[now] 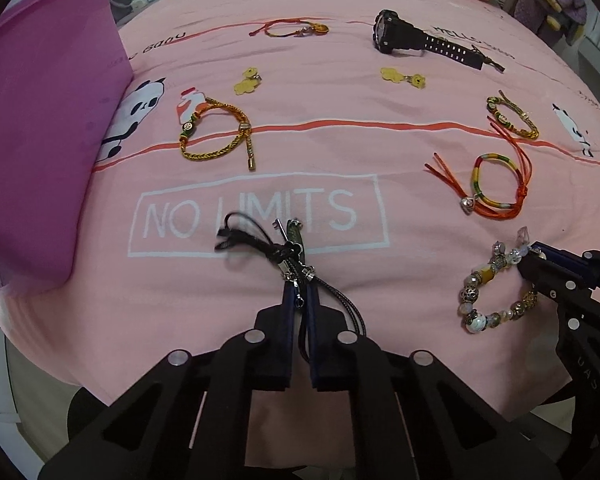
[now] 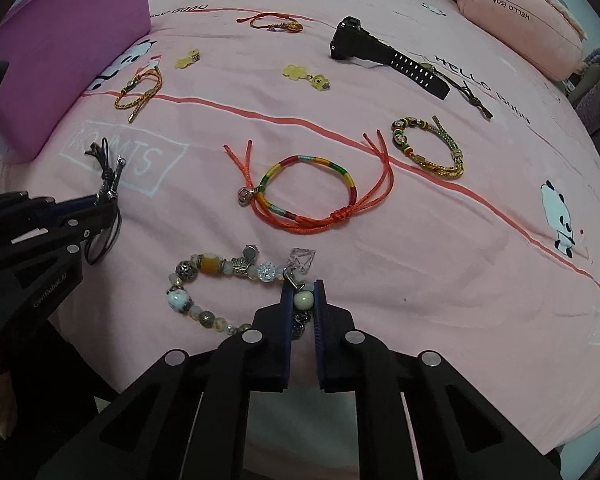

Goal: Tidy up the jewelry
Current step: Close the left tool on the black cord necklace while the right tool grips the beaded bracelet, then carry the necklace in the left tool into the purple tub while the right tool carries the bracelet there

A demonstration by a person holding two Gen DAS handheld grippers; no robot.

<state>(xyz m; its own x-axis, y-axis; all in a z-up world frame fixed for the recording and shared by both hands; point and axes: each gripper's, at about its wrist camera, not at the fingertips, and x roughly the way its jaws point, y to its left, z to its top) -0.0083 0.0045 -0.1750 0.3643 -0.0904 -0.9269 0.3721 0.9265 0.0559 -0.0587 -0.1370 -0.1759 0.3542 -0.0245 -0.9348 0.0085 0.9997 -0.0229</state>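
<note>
On a pink bedsheet [image 1: 340,152], as seen from the left wrist, the left gripper [image 1: 300,294] is closed on a black cord necklace [image 1: 288,252], whose silver charms are pinched between the two dark fingers while its tassel lies over the printed words "NO LIMITS". A purple box [image 1: 40,140] is seen at the left edge. Farther off are laid a gold braided bracelet [image 1: 216,136], a black watch [image 1: 416,40] and a striped string bracelet [image 1: 496,188]. At the right, a beaded bracelet [image 1: 496,292] is clamped by the right gripper [image 1: 534,258].

From the right wrist, the right gripper [image 2: 303,294] is shown closed on the beaded bracelet [image 2: 220,276], a pale bead being squeezed between its fingers and the rest of the loop resting on the sheet to the left. The striped string bracelet [image 2: 312,192] is seen just beyond. At the left, the black cord necklace [image 2: 108,184] is held by the left gripper [image 2: 100,204].
</note>
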